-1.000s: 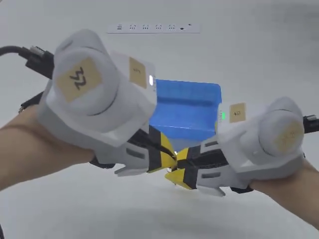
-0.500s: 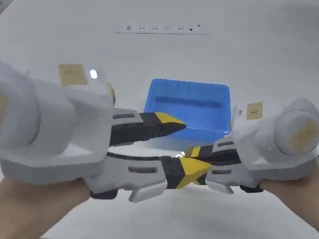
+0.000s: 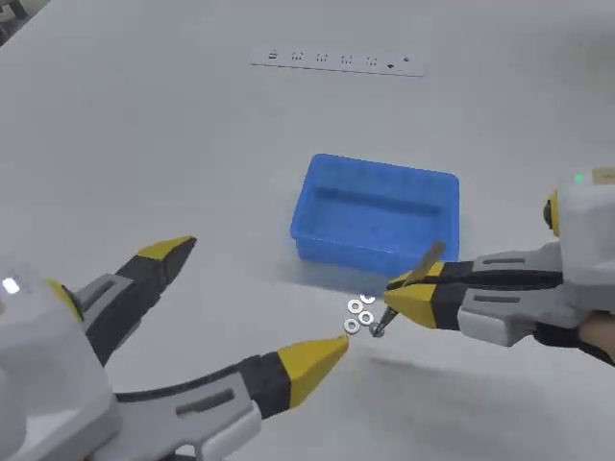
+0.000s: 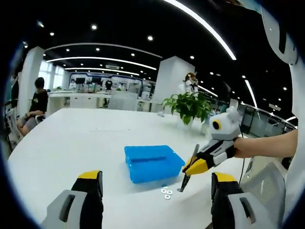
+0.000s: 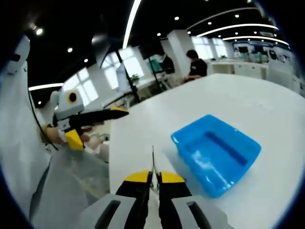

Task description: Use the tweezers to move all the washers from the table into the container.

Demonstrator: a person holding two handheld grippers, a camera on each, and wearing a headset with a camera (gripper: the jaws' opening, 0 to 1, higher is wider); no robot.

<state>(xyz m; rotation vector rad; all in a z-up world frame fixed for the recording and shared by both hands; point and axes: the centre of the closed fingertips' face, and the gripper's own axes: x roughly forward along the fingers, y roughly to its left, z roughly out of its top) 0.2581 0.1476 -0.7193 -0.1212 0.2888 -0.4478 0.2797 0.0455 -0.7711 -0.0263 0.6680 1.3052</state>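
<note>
Washers (image 3: pixel 360 312) lie in a small cluster on the white table (image 3: pixel 173 144) at centre frame in the head view, just below the blue container (image 3: pixel 380 206). From the right edge, the right gripper (image 3: pixel 392 296) is clamped narrow on the tweezers (image 3: pixel 429 259), whose tip points down just beside the cluster. At lower left, the left gripper (image 3: pixel 264 296) has its jaws spread wide, holding nothing.
</note>
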